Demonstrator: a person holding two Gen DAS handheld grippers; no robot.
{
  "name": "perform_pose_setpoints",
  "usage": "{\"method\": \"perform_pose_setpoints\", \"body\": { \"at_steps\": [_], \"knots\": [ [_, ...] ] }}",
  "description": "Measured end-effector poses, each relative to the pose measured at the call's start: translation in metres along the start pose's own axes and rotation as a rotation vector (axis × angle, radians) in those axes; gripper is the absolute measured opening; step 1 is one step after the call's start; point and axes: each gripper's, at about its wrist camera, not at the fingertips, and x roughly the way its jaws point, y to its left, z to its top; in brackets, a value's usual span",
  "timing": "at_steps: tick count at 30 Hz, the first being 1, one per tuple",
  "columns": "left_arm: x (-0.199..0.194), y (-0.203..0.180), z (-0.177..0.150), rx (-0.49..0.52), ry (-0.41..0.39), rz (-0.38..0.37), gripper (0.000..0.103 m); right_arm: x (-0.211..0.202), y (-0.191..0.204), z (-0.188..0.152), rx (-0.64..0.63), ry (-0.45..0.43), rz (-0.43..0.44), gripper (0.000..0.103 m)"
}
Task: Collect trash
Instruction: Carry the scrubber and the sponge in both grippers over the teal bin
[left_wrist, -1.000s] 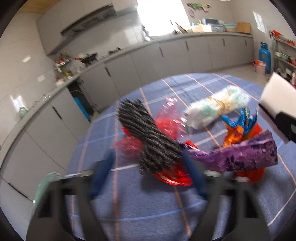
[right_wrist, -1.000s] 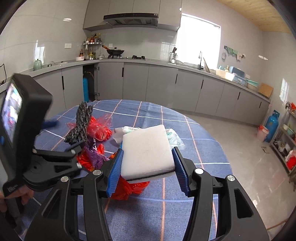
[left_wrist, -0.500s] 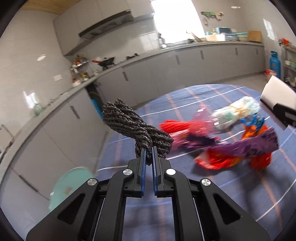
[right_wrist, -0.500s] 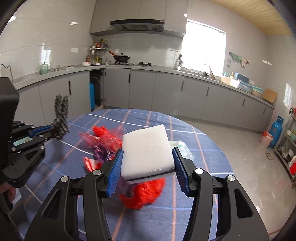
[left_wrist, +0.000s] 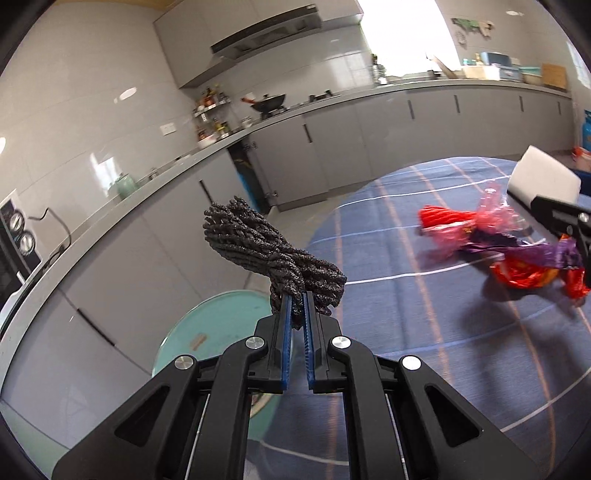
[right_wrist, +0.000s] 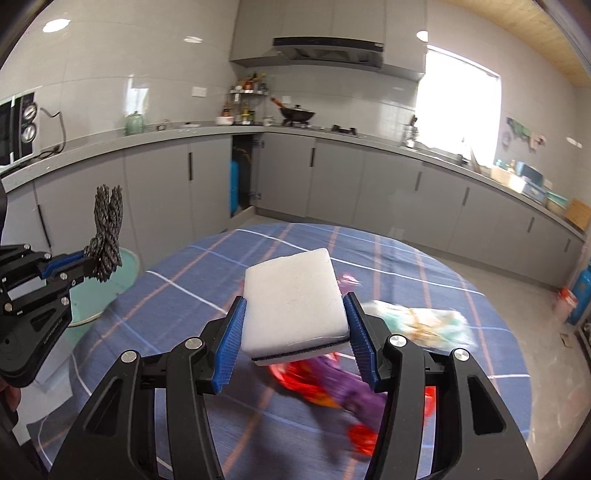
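My left gripper (left_wrist: 297, 301) is shut on a bundle of dark grey rope (left_wrist: 266, 251) and holds it in the air past the table's left edge, above a round teal bin (left_wrist: 221, 332). The rope (right_wrist: 107, 236) and bin (right_wrist: 107, 288) also show at the left of the right wrist view. My right gripper (right_wrist: 295, 314) is shut on a white sponge block (right_wrist: 291, 299) above the table. Red and purple wrappers (left_wrist: 517, 254) lie on the blue checked tablecloth (left_wrist: 424, 314), and a pale plastic bag (right_wrist: 417, 321) lies beyond them.
Grey kitchen cabinets (right_wrist: 332, 177) and a counter run around the room behind the round table. A blue gas cylinder (right_wrist: 581, 291) stands on the floor at the far right. A microwave (right_wrist: 14, 133) sits on the counter at the left.
My left gripper closed on the rope, lifted it off the table and swung it left over the teal bin. My right gripper kept hold of the sponge and turned slightly left.
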Motion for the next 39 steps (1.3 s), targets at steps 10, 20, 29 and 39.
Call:
{"method": "perform_pose_setpoints", "body": {
  "at_steps": [10, 20, 29, 39],
  "knots": [
    [0.010, 0.050, -0.009, -0.026, 0.033, 0.121, 0.006, 0.024, 0.050, 0.021, -0.058, -0.001, 0.095, 0.053],
    [0.021, 0.098, -0.026, -0.048, 0.074, 0.219, 0.006, 0.039, 0.090, 0.034, -0.111, -0.008, 0.162, 0.053],
    [0.029, 0.120, -0.037, -0.025, 0.103, 0.288, 0.007, 0.054, 0.120, 0.040, -0.139, 0.002, 0.215, 0.054],
    [0.036, 0.137, -0.047, -0.034, 0.133, 0.301, 0.007, 0.066, 0.159, 0.041, -0.186, 0.018, 0.277, 0.054]
  ]
}}
